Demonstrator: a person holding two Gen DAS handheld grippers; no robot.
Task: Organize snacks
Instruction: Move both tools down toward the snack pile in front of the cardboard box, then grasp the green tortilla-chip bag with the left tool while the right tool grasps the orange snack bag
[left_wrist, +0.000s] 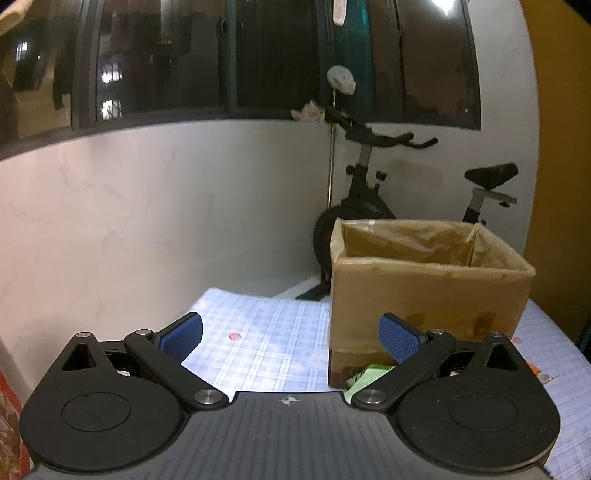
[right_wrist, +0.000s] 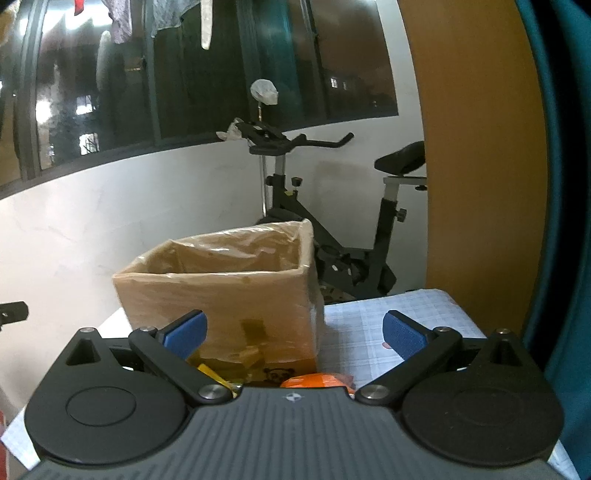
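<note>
The left gripper (left_wrist: 291, 338) stands with its jaws spread wide and nothing between its blue pads (left_wrist: 183, 336). Past the gap lies the checked blue-and-white tablecloth (left_wrist: 266, 332), and a small red spot on it shows just beyond the left pad. By the right pad, a green snack packet (left_wrist: 365, 374) lies on the cloth against the near foot of the cardboard box (left_wrist: 428, 295), partly hidden behind the gripper's linkage. The box sits to the right on the table, open at the top and lined with clear plastic; what it holds cannot be seen from this height. To the far right of the cloth, near the gripper's right housing, a scrap of orange-and-white wrapper (left_wrist: 543, 374) lies flat.

The right gripper (right_wrist: 295, 334) is likewise spread wide and holds nothing. Between its fingers and just below them, close to the camera body, lie a yellow packet (right_wrist: 208, 371) on the left and an orange snack packet (right_wrist: 314, 380) on the right, both at the near foot of the same box (right_wrist: 221, 295), which fills the middle of this view. A small panda print (right_wrist: 277, 374) shows between them; what it belongs to cannot be told.

Behind the table stands an exercise bike (right_wrist: 332, 229) against a white wall under dark windows (right_wrist: 184, 74), with an orange-brown panel (right_wrist: 472, 147) at the right.
</note>
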